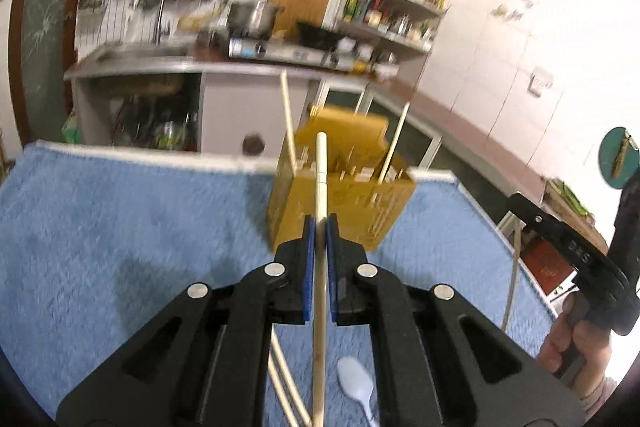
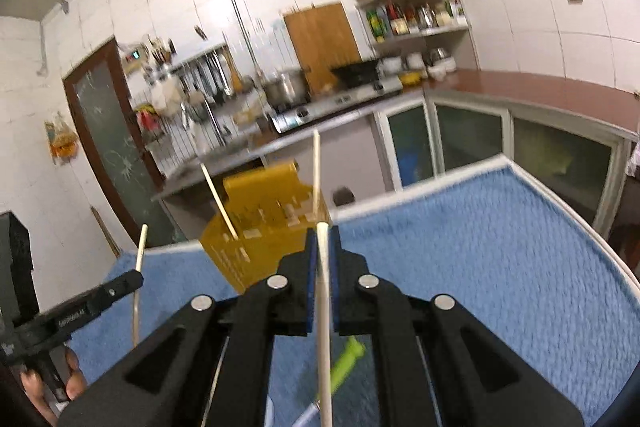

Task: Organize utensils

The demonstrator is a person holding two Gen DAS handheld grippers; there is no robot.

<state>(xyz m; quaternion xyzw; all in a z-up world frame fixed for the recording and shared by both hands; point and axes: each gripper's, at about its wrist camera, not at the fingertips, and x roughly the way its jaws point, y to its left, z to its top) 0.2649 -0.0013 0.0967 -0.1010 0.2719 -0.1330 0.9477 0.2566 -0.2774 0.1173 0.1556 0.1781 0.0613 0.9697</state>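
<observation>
My left gripper (image 1: 319,227) is shut on a pale chopstick (image 1: 321,179) that pokes forward past the blue pads toward a yellow utensil holder (image 1: 340,203) standing on the blue towel (image 1: 140,227). Two chopsticks (image 1: 289,123) stand upright in that holder. My right gripper (image 2: 323,241) is shut on another chopstick (image 2: 325,291), its tip close to the yellow holder (image 2: 264,243). In the right wrist view the left gripper (image 2: 120,285) shows at the left edge with its chopstick (image 2: 140,251). In the left wrist view the right gripper (image 1: 524,205) shows at the right edge.
A white plastic spoon (image 1: 356,383) and more chopsticks (image 1: 284,383) lie on the towel under the left gripper. A green-handled utensil (image 2: 346,359) lies under the right gripper. Behind the table run a kitchen counter (image 2: 540,89), a stove (image 2: 340,103) and a shelf of bottles (image 2: 416,17).
</observation>
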